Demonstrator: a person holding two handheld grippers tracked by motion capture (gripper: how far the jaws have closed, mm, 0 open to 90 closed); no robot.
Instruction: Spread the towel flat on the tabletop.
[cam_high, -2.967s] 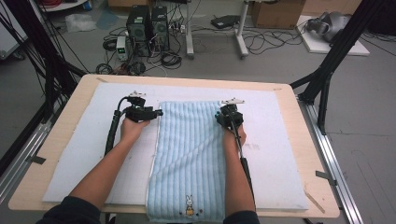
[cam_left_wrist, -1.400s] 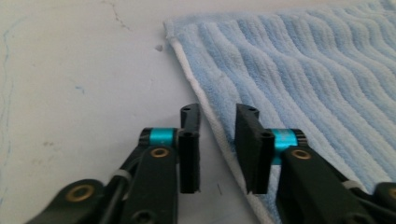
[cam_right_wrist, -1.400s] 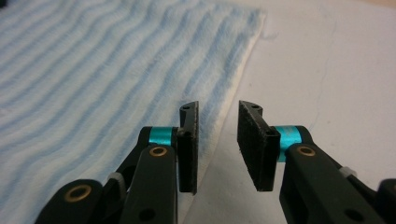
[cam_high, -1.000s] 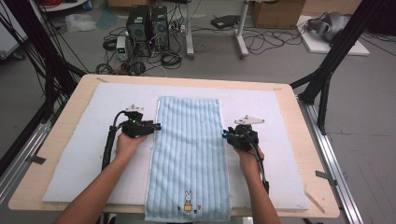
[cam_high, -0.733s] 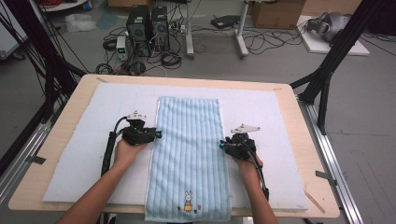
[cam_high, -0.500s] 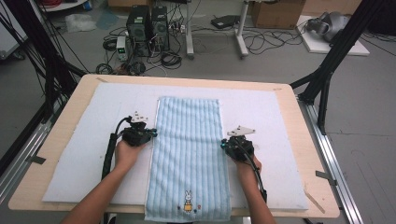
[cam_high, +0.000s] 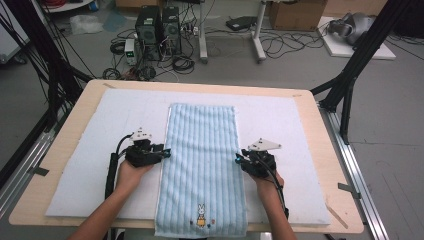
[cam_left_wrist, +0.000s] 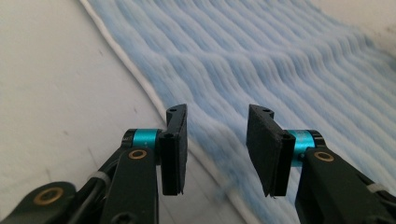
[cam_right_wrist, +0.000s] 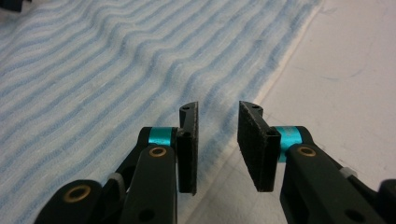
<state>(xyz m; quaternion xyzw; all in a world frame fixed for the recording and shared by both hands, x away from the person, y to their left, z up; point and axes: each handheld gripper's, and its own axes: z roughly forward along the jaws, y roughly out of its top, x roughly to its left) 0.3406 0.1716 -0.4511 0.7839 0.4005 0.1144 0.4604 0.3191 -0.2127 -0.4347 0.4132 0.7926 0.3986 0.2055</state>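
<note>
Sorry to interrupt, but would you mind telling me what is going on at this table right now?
A person is working on a light blue striped towel that lies flat on a white mat on the table. The left claw sits at the towel's left long edge and the right claw at its right long edge, about midway along. In the gripper views both claws are open, jaws astride the towel's border, nothing pinched yet. It looks like both edges are about to be gripped, perhaps for a fold.

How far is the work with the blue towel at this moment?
Done: the blue striped towel lies flat on the white mat. In hand: the left claw and the right claw are open, each at a long edge of the towel near its middle, gripping nothing yet. Left: probably closing on both edges and folding; no fold is visible.
</note>
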